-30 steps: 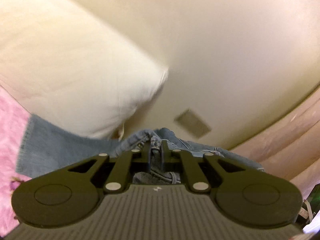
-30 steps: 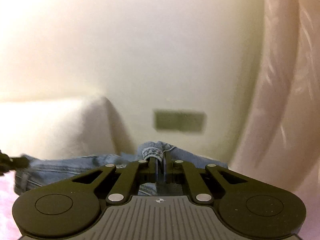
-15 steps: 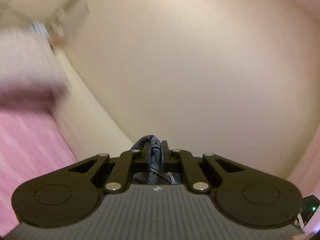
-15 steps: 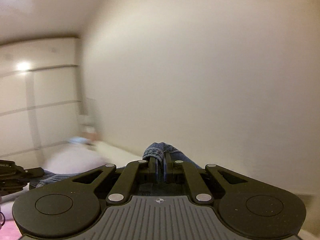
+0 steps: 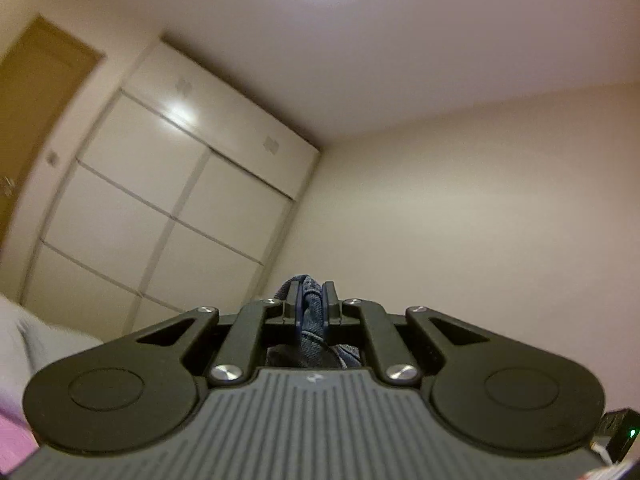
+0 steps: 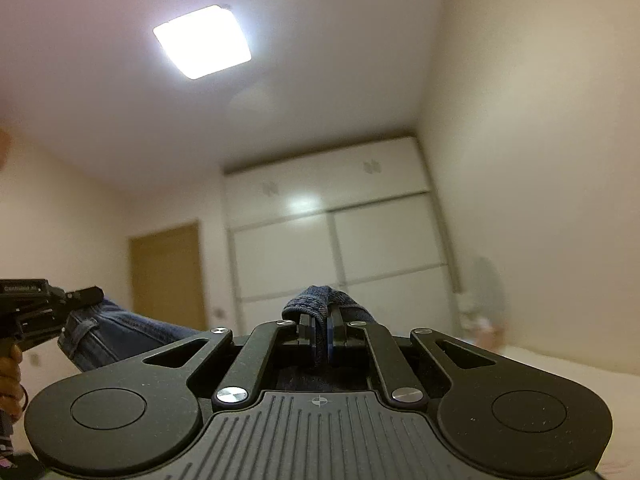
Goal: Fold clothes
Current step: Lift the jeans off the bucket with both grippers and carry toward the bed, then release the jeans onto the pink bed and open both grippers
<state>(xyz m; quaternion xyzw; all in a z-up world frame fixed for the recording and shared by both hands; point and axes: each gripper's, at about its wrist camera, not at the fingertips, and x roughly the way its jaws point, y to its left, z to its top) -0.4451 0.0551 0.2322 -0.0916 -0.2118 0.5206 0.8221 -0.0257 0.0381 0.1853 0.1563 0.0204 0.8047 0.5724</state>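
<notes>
Both tools are tilted up toward the ceiling, w/ denim pinched in each. In the left wrist view the left tool (image 5: pixel 311 305) is pressed together on a bunched fold of the jeans (image 5: pixel 310 300), lower centre of frame. In the right wrist view the right tool (image 6: pixel 320 330) is clamped on another edge of the jeans (image 6: pixel 316 299), also lower centre. A stretch of the same denim w/ a belt loop is seen at lower left of that frame, running to the left tool (image 6: pixel 82 296), so the waistband is probably held between the two & lifted clear of the bed (image 6: pixel 560 364) at lower right. The rest of the garment is hidden below the tools.

Judged step: jeans raised & spread for a fold; whether before or between folds can't be told.

To do it well:
- Both pinches should be kept firm; denim is heavy & may slip.
- Tools should be kept level & apart enough that the waistband is taut, no sag.
- Legs should be let hang straight before laying down.
- Lowering should be slow so the fabric lands flat on the bed, w/o twists.
</notes>
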